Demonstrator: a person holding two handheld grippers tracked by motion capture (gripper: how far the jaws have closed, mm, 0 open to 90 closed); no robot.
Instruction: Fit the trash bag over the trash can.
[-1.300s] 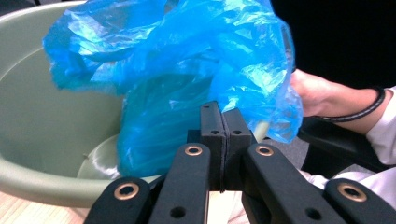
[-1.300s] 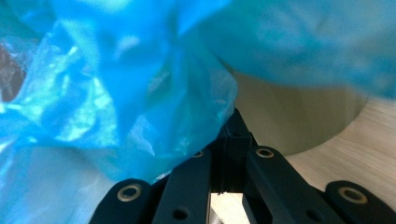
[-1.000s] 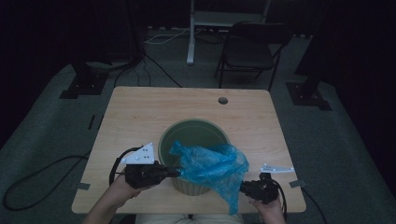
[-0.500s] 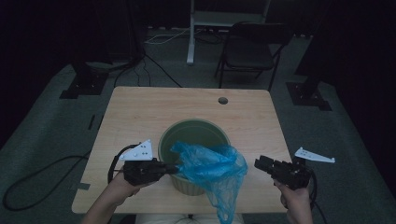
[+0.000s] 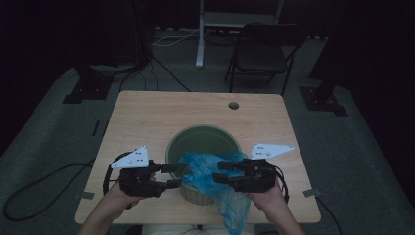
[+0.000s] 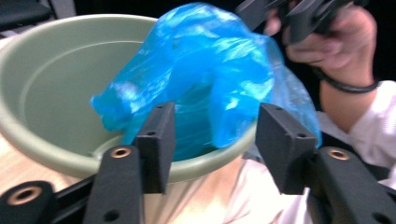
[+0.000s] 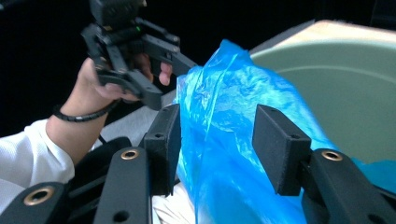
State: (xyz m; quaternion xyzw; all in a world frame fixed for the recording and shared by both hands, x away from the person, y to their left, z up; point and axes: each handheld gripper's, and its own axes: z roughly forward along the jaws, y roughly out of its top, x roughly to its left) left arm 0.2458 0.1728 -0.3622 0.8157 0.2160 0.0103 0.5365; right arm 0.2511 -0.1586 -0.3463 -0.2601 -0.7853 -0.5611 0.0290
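Blue plastic bag (image 5: 215, 174) is draping over the near rim of the green tub (image 5: 201, 142). Left gripper (image 5: 172, 176) and right gripper (image 5: 221, 172) are flanking it, both spread wide, gripping nothing.

A light wooden table (image 5: 147, 122) with a round hole (image 5: 233, 105) near its far edge stands on grey carpet (image 5: 44, 142). Behind it a dark folding chair (image 5: 262, 54) and a pale stand (image 5: 200, 34) sit in a dim, unlit room; cables (image 5: 161, 68) trail across the floor.
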